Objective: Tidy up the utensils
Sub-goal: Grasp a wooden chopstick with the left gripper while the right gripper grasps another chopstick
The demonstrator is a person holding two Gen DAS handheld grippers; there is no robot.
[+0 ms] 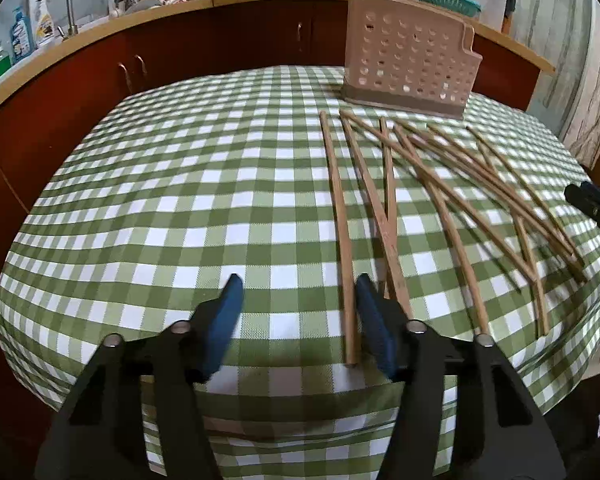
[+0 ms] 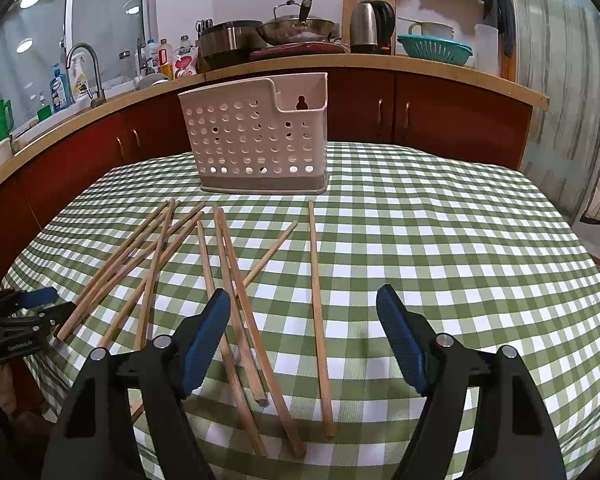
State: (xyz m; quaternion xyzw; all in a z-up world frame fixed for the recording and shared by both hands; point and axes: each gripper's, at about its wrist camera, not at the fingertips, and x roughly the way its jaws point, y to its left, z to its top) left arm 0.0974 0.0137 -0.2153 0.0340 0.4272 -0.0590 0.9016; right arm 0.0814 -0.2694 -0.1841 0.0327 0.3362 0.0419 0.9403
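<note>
Several wooden chopsticks [image 1: 440,200] lie scattered and crossed on the green checked tablecloth [image 1: 180,200], also in the right wrist view [image 2: 228,280]. A perforated pinkish utensil holder [image 1: 410,56] stands upright at the table's far side, also in the right wrist view [image 2: 260,140]; it looks empty. My left gripper [image 1: 298,284] is open and empty, with the leftmost chopstick [image 1: 342,240] just inside its right finger. My right gripper [image 2: 304,296] is open and empty above a single chopstick [image 2: 318,312] and the near ends of others. The left gripper also shows at the right wrist view's left edge [image 2: 40,304].
A wooden counter with red cabinets [image 2: 420,112] curves behind the table, carrying a sink tap [image 2: 86,68], bottles, a wok, a kettle [image 2: 370,26] and a teal colander [image 2: 436,48]. The table's near edge [image 1: 300,432] lies just below the grippers.
</note>
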